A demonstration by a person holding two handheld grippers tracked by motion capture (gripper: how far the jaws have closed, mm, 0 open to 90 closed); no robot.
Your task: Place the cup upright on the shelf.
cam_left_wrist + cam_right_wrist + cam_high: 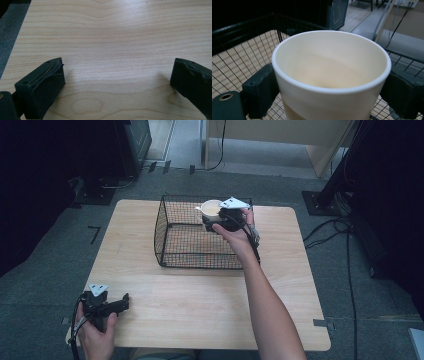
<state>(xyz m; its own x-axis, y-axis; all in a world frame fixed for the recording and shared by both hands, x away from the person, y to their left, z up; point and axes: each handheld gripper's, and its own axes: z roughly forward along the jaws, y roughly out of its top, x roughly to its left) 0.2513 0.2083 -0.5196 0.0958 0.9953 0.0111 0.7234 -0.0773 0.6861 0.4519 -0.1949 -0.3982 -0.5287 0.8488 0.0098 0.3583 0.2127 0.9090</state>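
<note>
A: High view shows the right tongs [216, 221] closed on a cream cup [211, 210], held upright over the far right part of the black wire basket [172, 232], which stands toward the far edge of the worktop [200, 305].

B: So the step in hand looks like carrying the cup at the basket. Going in or coming out?

A: That cannot be told from one moment. Right gripper view has the cup [331, 75] clamped between the two black jaws, the rim level, with basket mesh [244, 57] below and behind it.

B: And the next move?

A: If it goes in, the person would need to lower it straight down, keep it level, and part the jaws only once the base sits on the mesh floor. The basket's far and right walls are close; the cup's small handle could catch on the wire.

B: And the other hand?

A: The left tongs [125, 301] rest near the worktop's near left corner, well apart from the basket. Left gripper view shows their jaws spread wide over bare wood [112, 45], holding nothing.
</note>
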